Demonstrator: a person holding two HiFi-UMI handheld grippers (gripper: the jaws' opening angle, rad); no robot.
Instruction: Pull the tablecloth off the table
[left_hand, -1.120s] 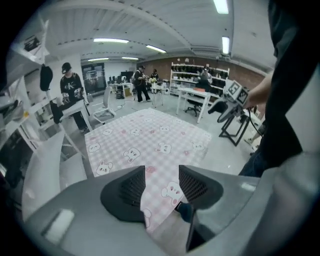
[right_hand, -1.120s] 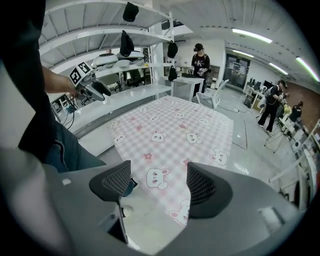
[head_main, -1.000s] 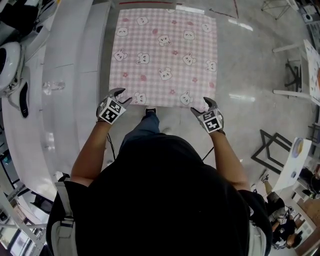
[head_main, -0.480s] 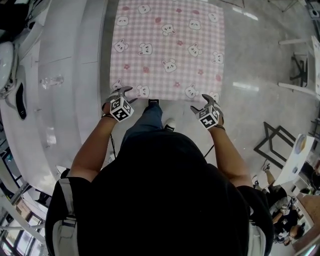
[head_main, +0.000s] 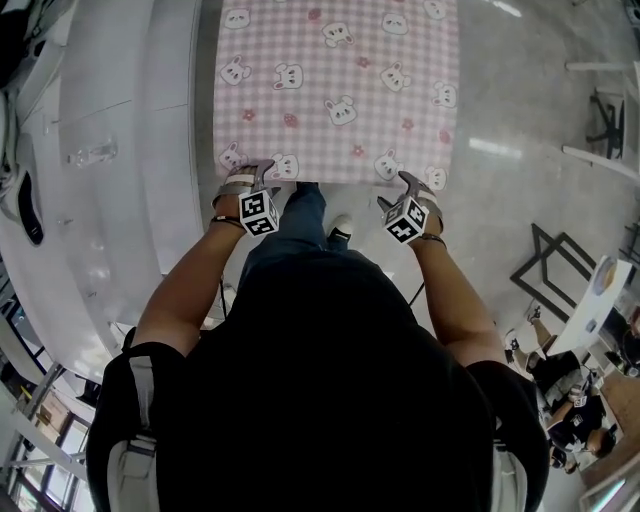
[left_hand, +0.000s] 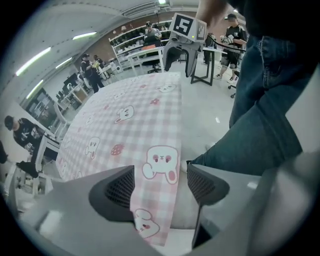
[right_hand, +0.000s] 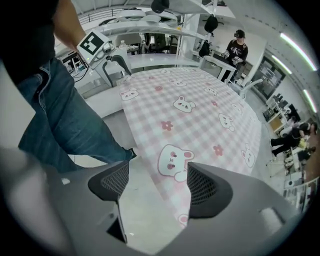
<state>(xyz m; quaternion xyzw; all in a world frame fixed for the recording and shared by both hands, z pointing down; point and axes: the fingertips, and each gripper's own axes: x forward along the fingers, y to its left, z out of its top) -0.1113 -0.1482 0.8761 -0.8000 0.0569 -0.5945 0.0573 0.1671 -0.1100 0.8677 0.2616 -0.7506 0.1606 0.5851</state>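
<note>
A pink checked tablecloth (head_main: 335, 90) printed with white bunnies covers a square table and hides it; its near edge hangs down in front of me. My left gripper (head_main: 250, 173) is at the near left corner and stands open, and in the left gripper view a hanging strip of cloth (left_hand: 155, 175) lies between the left gripper (left_hand: 160, 187) pads, unclamped. My right gripper (head_main: 412, 186) is at the near right corner, also open. In the right gripper view the tablecloth (right_hand: 200, 120) edge sits by the right gripper (right_hand: 159, 186), close to its right pad (right_hand: 207, 187).
A long white counter (head_main: 110, 220) runs along the left with a clear glass item (head_main: 90, 155) on it. My jeans leg (head_main: 298, 225) stands between the grippers at the table's edge. A black frame stand (head_main: 545, 285) is on the floor at right. Several people stand in the background (right_hand: 236, 47).
Both grippers have moved forward onto the cloth's near edge, so the hanging hem now lies between their open jaws. The cloth itself has not shifted.
</note>
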